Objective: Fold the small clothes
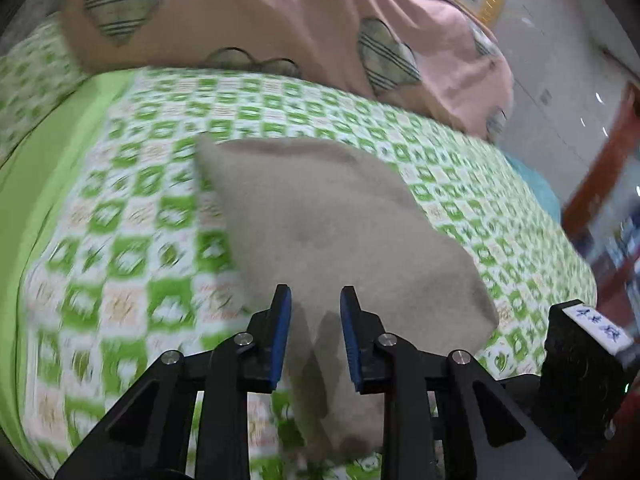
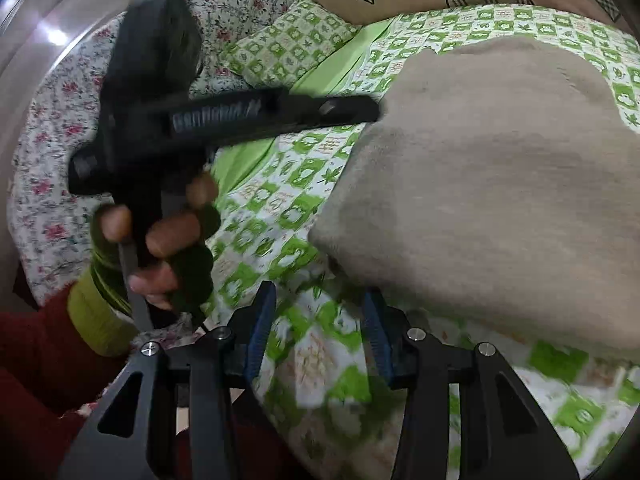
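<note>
Beige folded cloth (image 1: 320,216) lies on green-checked bedsheet (image 1: 132,208); no containers.

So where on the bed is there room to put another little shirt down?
The widest bare patch of the green checked sheet lies left of the beige cloth, up to the plain green strip. A narrower band runs between the cloth and the pink blanket. Near the left gripper it is crowded.

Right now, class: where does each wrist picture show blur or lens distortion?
Left wrist view: green checked bedsheet smeared by motion, edges bowed by fisheye; right wrist view: black handheld left gripper and beige folded cloth blurred, dark vignette at corners.
</note>
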Demonstrator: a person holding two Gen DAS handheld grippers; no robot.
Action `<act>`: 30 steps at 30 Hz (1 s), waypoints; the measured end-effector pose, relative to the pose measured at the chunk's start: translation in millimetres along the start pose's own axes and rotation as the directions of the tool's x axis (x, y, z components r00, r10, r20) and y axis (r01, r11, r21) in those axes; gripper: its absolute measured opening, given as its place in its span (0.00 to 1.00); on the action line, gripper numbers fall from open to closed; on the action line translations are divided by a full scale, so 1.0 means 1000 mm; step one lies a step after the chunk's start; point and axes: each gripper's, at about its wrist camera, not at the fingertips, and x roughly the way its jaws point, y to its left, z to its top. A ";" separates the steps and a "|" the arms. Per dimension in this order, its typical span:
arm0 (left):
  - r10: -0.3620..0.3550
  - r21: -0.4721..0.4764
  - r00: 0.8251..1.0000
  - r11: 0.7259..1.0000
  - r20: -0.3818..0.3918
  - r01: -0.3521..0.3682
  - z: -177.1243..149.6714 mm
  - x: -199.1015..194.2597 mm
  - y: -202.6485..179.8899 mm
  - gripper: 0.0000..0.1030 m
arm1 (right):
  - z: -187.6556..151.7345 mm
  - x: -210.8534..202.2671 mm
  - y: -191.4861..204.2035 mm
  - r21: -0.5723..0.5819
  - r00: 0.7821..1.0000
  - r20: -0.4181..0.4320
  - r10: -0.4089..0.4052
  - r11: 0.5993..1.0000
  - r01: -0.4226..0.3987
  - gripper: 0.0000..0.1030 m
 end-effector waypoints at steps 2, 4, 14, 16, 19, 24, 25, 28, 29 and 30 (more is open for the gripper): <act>0.005 0.056 0.999 0.998 -0.036 -0.003 0.008 0.013 -0.002 0.25 | 0.003 0.010 -0.003 0.004 0.999 0.027 -0.032 0.999 0.032 0.45; -0.024 0.080 0.997 0.996 -0.066 0.030 0.016 0.024 0.001 0.25 | 0.006 0.017 -0.004 -0.006 0.998 0.048 -0.049 0.999 0.049 0.45; -0.092 0.063 0.985 0.993 -0.145 0.102 0.035 0.057 0.016 0.21 | 0.012 0.037 -0.003 -0.060 0.999 0.035 -0.015 0.998 0.017 0.11; -0.088 0.061 0.986 0.993 -0.143 0.098 0.036 0.058 0.015 0.21 | 0.007 0.030 0.002 -0.083 1.000 0.028 0.012 0.997 -0.010 0.05; -0.085 0.053 0.986 0.994 -0.140 0.093 0.034 0.058 0.015 0.20 | -0.009 0.026 0.018 -0.126 0.994 -0.024 0.106 0.986 -0.108 0.00; -0.089 0.046 0.986 0.994 -0.142 0.097 0.034 0.058 0.016 0.20 | -0.028 0.018 0.034 -0.147 1.000 0.002 0.005 0.989 -0.004 0.01; -0.088 0.047 0.986 0.994 -0.143 0.096 0.034 0.058 0.016 0.20 | -0.024 0.011 0.023 -0.101 0.999 0.034 -0.031 0.994 0.034 0.01; -0.078 0.056 0.986 0.995 -0.145 0.087 0.034 0.059 0.014 0.20 | -0.010 0.006 0.006 -0.043 0.995 0.063 -0.076 0.996 0.079 0.16; -0.077 0.057 0.986 0.995 -0.146 0.086 0.034 0.060 0.013 0.20 | -0.010 0.005 0.005 -0.037 0.995 0.068 -0.075 0.996 0.077 0.28; -0.078 0.056 0.986 0.995 -0.146 0.087 0.035 0.060 0.014 0.20 | -0.007 0.007 0.004 -0.030 0.996 0.063 -0.060 0.998 0.062 0.35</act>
